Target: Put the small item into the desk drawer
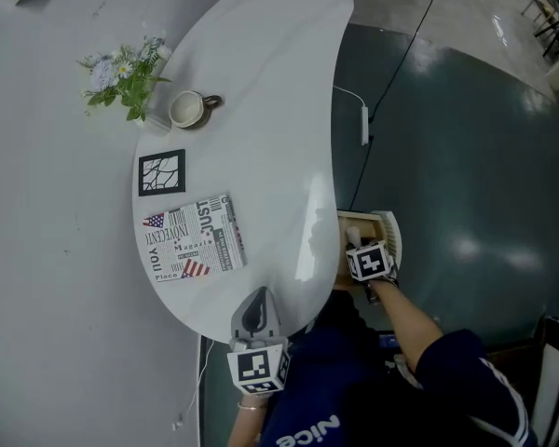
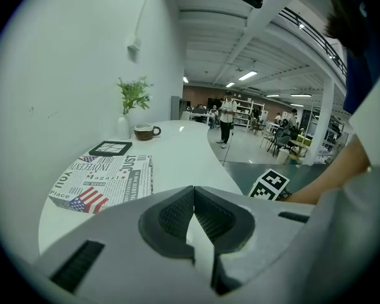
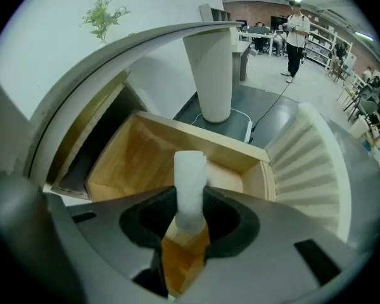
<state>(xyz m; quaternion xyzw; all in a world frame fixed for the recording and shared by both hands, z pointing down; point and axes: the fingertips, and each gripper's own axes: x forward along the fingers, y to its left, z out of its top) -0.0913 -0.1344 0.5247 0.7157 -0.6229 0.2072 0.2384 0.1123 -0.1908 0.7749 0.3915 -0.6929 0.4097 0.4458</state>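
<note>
Small item (image 3: 190,170): a pale, matte white block with rounded edges. It is clamped between the fingers of the right gripper and stands out past their tips, over the open drawer.
Right gripper (image 3: 190,209): the dark, finely ribbed fingers (image 3: 223,215) press on the item's lower part from both sides. The grey shell is smooth, and the cube with square markers rides on top in the head view.
Drawer (image 3: 133,160): pulled out from the right side of the desk, with a bare honey-coloured wood floor and walls. Its front panel (image 3: 310,170) is white, curved and ribbed in ridges.
Left gripper (image 2: 194,217): the fingers are together with nothing between them, and the ribbed black pads (image 2: 174,215) meet in a thin seam. In the head view it sits at the near edge of the desk.
Desk (image 1: 270,110): a glossy white top with a rounded, bean-like outline.
Desk leg (image 3: 209,75): a white column with a fine ribbed texture, standing behind the drawer.
Magazine (image 1: 194,237): flat, with a newsprint pattern and flag motifs, lying near the left gripper.
Square mat (image 1: 161,172): black-bordered with white crack-like lines, just beyond the magazine.
Cup (image 1: 188,109): round, cream inside, with a dark handle.
Plant (image 1: 126,73): green sprigs and small pale flowers, beside the cup.
Floor (image 1: 447,156): dark and smooth, with soft reflections.
</note>
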